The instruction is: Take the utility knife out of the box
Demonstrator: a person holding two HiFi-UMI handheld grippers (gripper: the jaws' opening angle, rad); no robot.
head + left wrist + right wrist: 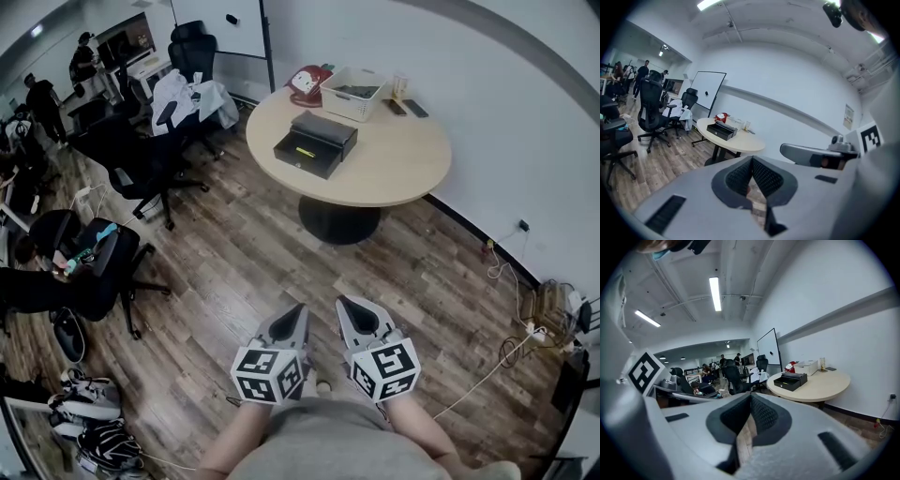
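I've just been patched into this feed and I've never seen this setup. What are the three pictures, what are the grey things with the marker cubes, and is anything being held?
There is no robot arm. A person stands on a wooden floor with a two-jaw gripper in each hand. The head view looks down from the person's head at the left gripper and right gripper, each carrying a marker cube. The other two pictures come from cameras riding on the grippers, looking along their jaws. Both pairs of jaws are together with nothing between them, so nothing is held. Ahead stands a round table with a black box that has something yellow showing inside, a white basket and a red object.
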